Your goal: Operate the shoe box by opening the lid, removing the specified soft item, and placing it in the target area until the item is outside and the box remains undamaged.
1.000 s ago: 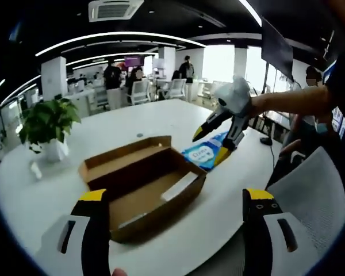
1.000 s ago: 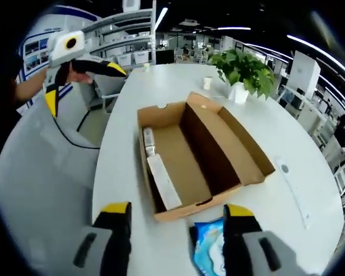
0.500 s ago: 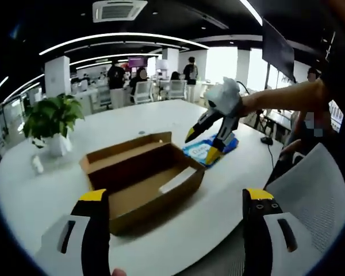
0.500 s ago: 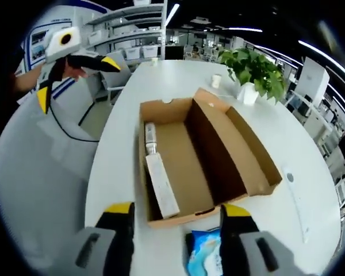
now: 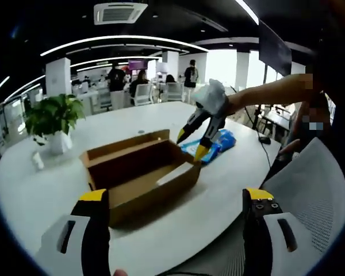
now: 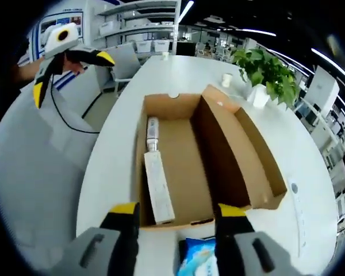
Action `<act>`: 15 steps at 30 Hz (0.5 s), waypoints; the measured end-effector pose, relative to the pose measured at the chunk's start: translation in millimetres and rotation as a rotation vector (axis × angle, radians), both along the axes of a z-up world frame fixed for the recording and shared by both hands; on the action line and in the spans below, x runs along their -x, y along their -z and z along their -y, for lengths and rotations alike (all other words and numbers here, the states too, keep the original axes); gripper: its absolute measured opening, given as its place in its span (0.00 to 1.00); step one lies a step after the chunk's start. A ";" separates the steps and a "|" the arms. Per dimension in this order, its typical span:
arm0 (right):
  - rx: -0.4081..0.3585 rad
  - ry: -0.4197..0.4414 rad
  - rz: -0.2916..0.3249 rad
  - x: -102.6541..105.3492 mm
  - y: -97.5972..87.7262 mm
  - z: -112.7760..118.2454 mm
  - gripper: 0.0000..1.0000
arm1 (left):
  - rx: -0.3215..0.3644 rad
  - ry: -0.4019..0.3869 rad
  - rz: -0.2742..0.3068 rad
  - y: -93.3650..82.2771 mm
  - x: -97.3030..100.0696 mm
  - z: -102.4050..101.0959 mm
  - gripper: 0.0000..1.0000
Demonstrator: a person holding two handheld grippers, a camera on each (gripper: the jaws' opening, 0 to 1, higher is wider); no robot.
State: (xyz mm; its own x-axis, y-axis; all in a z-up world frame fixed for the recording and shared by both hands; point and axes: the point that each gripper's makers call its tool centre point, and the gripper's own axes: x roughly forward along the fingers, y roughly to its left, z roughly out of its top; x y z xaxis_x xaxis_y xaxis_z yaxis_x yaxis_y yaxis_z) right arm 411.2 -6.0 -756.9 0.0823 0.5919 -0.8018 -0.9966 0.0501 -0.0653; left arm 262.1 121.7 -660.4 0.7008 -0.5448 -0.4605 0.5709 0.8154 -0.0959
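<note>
The brown cardboard shoe box (image 5: 139, 172) lies on the white table (image 5: 57, 190) with its lid folded flat open. Inside the box (image 6: 187, 167), along the near wall, lie a long white item (image 6: 158, 187) and a small bottle (image 6: 152, 129). A blue soft packet (image 5: 221, 140) rests on the table outside the box. My right gripper (image 5: 192, 144) hovers open between the box and the packet (image 6: 196, 261), which lies low between its jaws. My left gripper (image 5: 176, 198) is held back from the table, open and empty. The left gripper (image 6: 69, 60) also appears at the upper left of the right gripper view.
A potted plant (image 5: 46, 118) and a white cup (image 6: 227, 79) stand at the far end of the table. A grey chair (image 5: 313, 190) sits by the table edge, with a cable (image 6: 75, 123) beyond it. People stand among desks in the background.
My right gripper has moved from above the blue packet toward the box's end. The packet stays on the table. The left gripper has drawn back slightly.
</note>
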 end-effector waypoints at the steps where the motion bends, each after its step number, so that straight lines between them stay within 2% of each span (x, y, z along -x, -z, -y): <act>1: 0.000 -0.010 0.002 0.0 1.4 -1.6 0.48 | 0.003 -0.005 0.003 0.9 0.7 -1.0 1.00; 9: 0.008 -0.058 -0.019 3.8 11.9 -7.7 0.46 | -0.025 -0.007 0.006 9.2 6.8 -2.2 1.00; 15: 0.020 -0.078 -0.018 3.6 19.0 -10.6 0.44 | 0.011 -0.018 0.019 4.6 11.5 0.6 1.00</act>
